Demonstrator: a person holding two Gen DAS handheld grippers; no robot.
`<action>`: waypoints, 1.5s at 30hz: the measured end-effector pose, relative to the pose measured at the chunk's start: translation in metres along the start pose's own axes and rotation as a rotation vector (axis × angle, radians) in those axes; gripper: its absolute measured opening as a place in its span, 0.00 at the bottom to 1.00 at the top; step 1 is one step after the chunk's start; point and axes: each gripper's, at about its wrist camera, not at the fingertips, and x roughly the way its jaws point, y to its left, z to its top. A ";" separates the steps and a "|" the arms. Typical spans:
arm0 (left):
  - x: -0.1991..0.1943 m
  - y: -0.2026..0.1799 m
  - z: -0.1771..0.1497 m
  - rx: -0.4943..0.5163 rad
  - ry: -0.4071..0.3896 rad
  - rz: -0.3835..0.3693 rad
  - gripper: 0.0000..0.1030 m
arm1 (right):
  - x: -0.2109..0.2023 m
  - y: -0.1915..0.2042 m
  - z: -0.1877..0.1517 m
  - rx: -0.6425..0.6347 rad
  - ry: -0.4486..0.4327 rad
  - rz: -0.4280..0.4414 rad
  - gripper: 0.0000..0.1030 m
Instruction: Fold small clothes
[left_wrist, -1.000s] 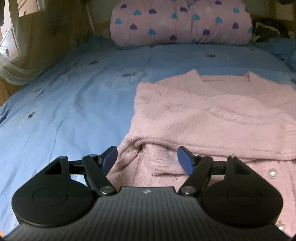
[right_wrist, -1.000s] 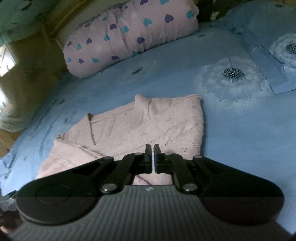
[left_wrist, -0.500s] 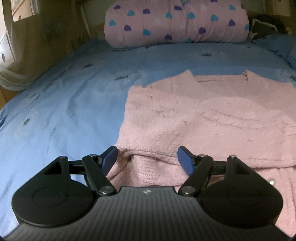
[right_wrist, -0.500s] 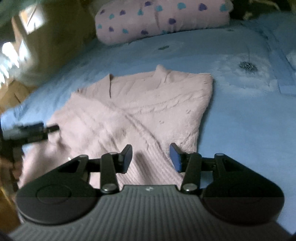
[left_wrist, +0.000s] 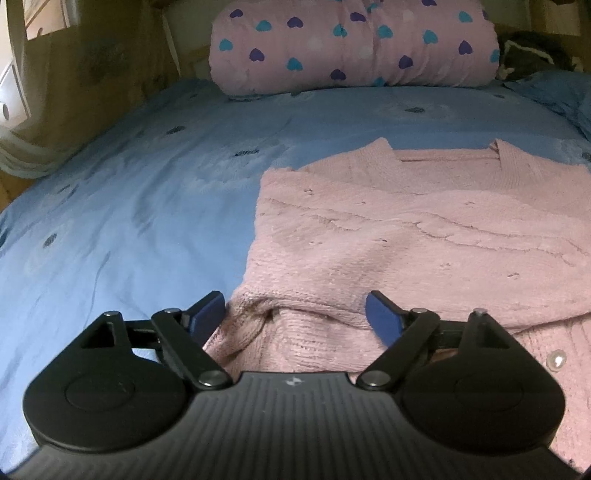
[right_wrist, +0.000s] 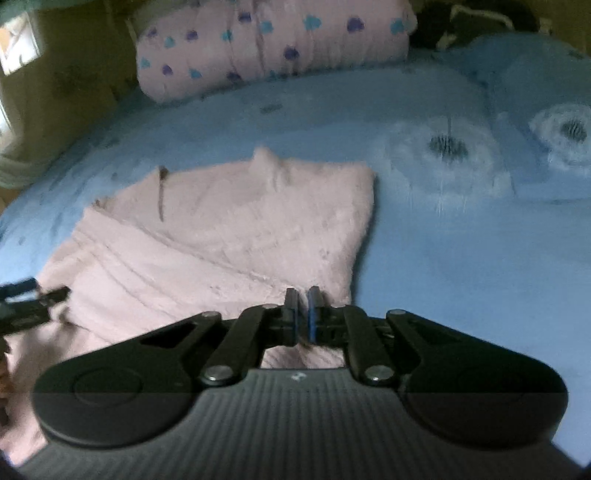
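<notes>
Left tool (left_wrist: 293, 314): jaws just widened, straddling pink cardigan (left_wrist: 406, 236) hem at 6 o'clock, unpinched.
Right tool (right_wrist: 302, 314): closed; whether on knit, unclear.
Tip: pinch both hem corners evenly.

A blue flowered bedsheet (left_wrist: 155, 206) meets a heart-print pillow (left_wrist: 351, 40) under dim light.

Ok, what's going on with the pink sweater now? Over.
Left gripper open over the hem, jaws just widened. Right gripper shut at the hem, grip unclear. Pink sweater half folded on blue bedsheet. Nothing blocking.
</notes>
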 end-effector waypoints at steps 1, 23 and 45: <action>-0.001 0.000 0.000 -0.002 0.004 0.000 0.85 | 0.003 0.000 -0.002 -0.001 0.000 -0.003 0.09; -0.149 0.021 -0.041 0.170 0.023 -0.134 0.85 | -0.108 0.080 -0.063 -0.064 -0.183 0.025 0.48; -0.201 0.006 -0.115 0.307 0.080 -0.292 0.85 | -0.173 0.131 -0.171 -0.230 -0.087 -0.004 0.48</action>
